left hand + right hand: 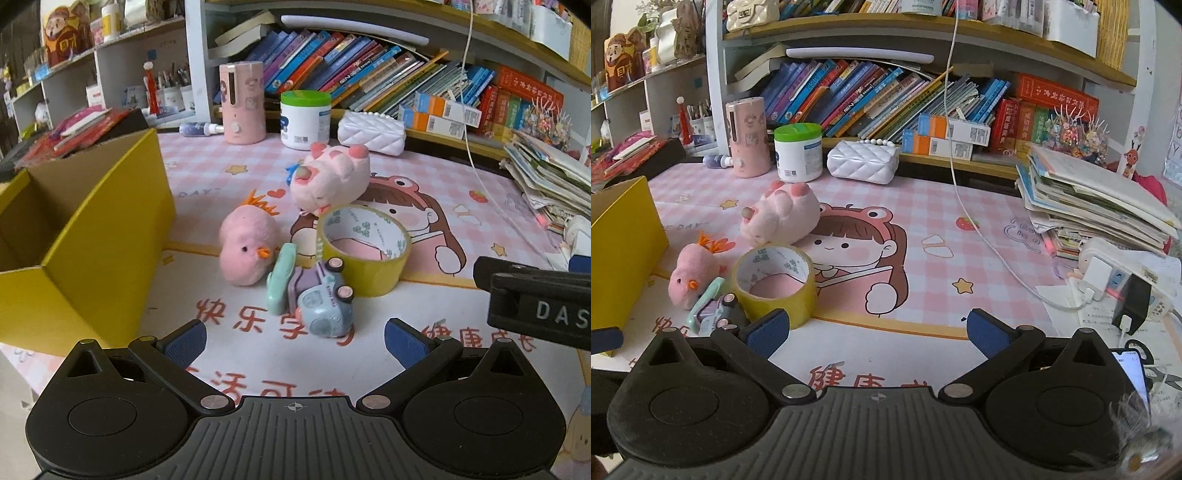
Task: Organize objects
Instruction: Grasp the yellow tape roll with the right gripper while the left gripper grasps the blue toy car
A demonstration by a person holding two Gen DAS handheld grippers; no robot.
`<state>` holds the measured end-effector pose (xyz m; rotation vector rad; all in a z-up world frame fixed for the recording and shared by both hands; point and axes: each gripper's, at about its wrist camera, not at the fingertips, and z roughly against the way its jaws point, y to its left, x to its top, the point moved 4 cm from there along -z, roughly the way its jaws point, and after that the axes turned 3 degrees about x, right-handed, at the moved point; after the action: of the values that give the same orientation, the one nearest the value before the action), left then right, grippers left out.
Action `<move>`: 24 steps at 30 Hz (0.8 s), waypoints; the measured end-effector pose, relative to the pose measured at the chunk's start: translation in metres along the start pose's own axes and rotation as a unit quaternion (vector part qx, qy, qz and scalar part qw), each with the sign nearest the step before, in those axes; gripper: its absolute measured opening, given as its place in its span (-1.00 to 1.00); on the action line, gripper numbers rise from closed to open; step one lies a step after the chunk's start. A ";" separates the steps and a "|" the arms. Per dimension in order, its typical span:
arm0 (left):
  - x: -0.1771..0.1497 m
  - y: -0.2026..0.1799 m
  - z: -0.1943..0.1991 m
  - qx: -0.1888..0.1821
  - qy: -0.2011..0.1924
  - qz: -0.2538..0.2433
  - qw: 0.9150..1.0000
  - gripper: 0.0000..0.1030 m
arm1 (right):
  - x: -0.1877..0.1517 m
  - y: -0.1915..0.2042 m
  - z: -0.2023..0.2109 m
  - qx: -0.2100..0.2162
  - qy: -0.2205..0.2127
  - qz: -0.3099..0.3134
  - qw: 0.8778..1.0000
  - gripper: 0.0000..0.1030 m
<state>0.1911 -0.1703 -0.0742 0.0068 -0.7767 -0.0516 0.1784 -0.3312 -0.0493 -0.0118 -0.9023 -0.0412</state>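
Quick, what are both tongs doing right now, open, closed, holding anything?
Left tongs: open, holding nothing, toy car just ahead.
Right tongs: open, holding nothing.

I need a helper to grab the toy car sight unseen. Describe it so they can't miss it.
Start at the yellow box on the pink mat; right of it lies a small cluster of toys. The toy car lies at the cluster's near edge, tipped against the tape roll. It alone is hard, pale blue and purple with pink wheels; the pink chick is plush.

Soft, even daylight in both my views, no glare, only faint shadows under stuff on the table (424,206). Heavy fisheye bend w/ dark corners at 1 & 11 o'clock. Shelves (923,29) slightly soft, colours washed pinkish.
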 end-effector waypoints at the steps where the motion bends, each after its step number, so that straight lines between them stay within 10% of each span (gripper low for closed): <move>1: 0.001 -0.001 -0.003 -0.003 0.004 0.005 1.000 1.00 | 0.001 -0.001 -0.001 0.000 0.000 0.000 1.000 1.00; 24: 0.020 -0.022 -0.044 -0.002 0.004 -0.039 0.999 -0.12 | 0.014 -0.018 -0.017 0.003 -0.007 0.002 1.000 1.00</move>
<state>0.2357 -0.1941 -0.0923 0.0343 -0.7683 -0.1267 0.1994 -0.3500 -0.0485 -0.0080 -0.9165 -0.0343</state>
